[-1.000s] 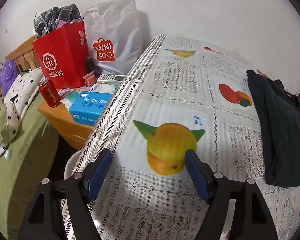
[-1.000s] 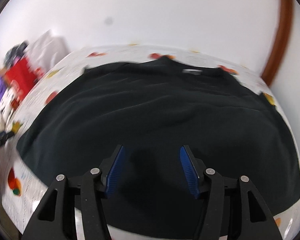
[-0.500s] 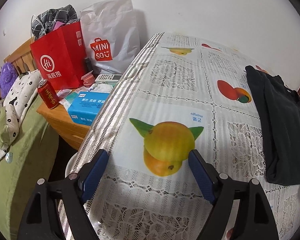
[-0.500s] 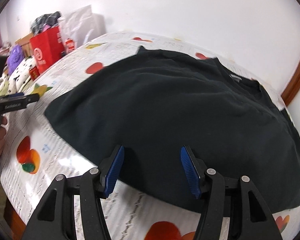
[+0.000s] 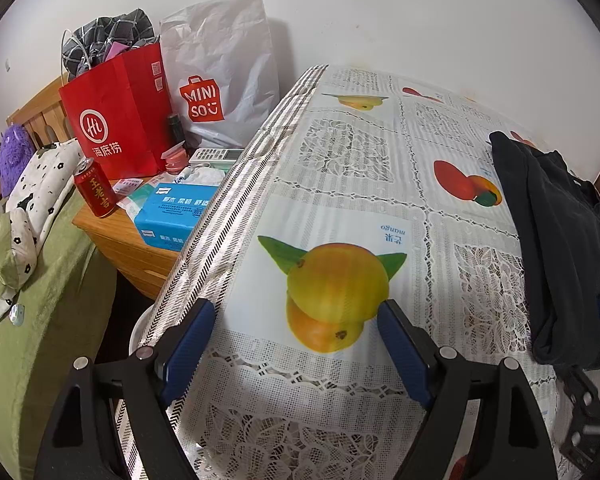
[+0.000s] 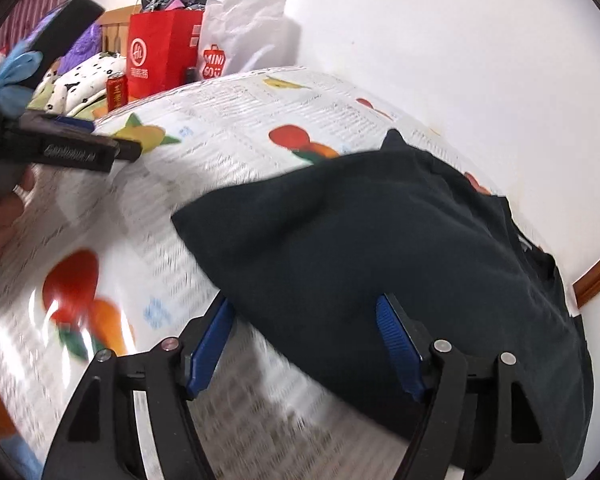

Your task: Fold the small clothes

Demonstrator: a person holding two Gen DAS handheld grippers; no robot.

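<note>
A black shirt [image 6: 380,240] lies folded on the right part of the fruit-print tablecloth [image 6: 228,128]; in the left wrist view the shirt [image 5: 560,240] runs along the right edge. My right gripper [image 6: 304,306] hovers over the shirt's near left edge with its jaws opening; cloth lies between them and the pads do not press on it. My left gripper [image 5: 294,312] is open and empty over a printed mango, well left of the shirt. The right wrist view shows the left gripper [image 6: 80,148] from the side, held by a hand [image 6: 0,216].
Left of the table's edge [image 5: 220,216] a wooden nightstand [image 5: 132,248] carries a red bag [image 5: 116,116], a white bag [image 5: 220,84], a red can [image 5: 96,194] and a blue tissue box [image 5: 172,212]. A green-covered bed [image 5: 40,300] lies further left. A white wall backs the table.
My right gripper swept left across the shirt to its near left edge, rolled, and its jaws widened. My left gripper's jaws opened slightly wider and the hand stayed put.
</note>
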